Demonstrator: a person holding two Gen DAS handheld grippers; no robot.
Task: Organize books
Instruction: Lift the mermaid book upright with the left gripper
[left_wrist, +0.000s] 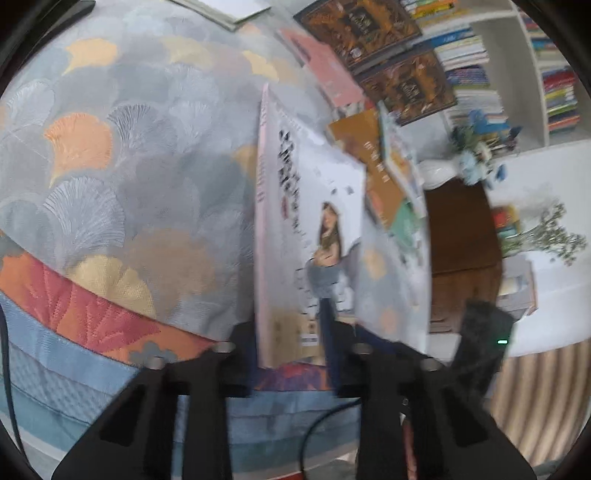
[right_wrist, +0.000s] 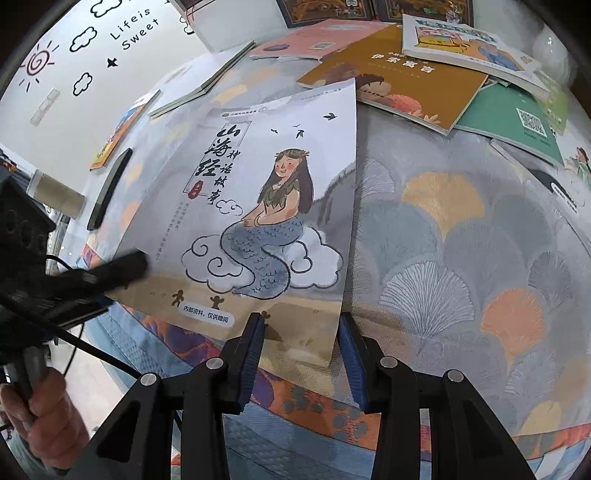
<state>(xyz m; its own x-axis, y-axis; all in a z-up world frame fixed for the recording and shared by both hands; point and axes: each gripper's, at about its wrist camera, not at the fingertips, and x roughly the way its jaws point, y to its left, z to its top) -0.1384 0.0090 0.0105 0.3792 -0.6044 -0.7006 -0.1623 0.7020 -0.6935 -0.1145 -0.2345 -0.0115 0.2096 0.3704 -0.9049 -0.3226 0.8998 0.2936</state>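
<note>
A thin book with a mermaid on its pale cover lies tilted over the ginkgo-patterned tablecloth. My left gripper comes in from the left and is shut on the book's left edge. In the left wrist view the same book runs edge-on away from the left gripper, between its fingers. My right gripper points steeply down at the book's near right corner. Its blue pads stand apart and do not press on the cover.
More books lie scattered at the far side: an ochre one, a green one, a pink one and an illustrated white one. A slim black object lies at the left. A bookshelf and a white vase stand beyond the table.
</note>
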